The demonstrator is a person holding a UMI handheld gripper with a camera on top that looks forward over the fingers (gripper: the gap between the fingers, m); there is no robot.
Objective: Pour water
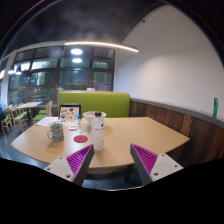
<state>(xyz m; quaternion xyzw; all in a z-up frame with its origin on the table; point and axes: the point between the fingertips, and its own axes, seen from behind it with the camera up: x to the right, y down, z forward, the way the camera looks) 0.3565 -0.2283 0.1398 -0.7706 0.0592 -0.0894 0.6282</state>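
The gripper [113, 165] hangs well short of the desk [140, 135], fingers spread wide and holding nothing.

Farthest left beyond the fingers stands a mug [56, 131], near the desk's far-left part; it looks stiff and likely ceramic, so fairly heavy and breakable. Behind it is an open laptop [69, 112]. Ahead of the left finger lies a small red-topped dish [80, 139], low and in the approach path. Just right of it, roughly ahead of the gap between the fingers, stands a tall pale bottle [98, 130], probably the vessel to pour from. It looks like thin plastic: light, smooth, maybe slippery, and sloshy if full. A hold around its middle, below the cap, seems safest. Right of it the desk runs bare toward a wooden wall ledge [190, 112].
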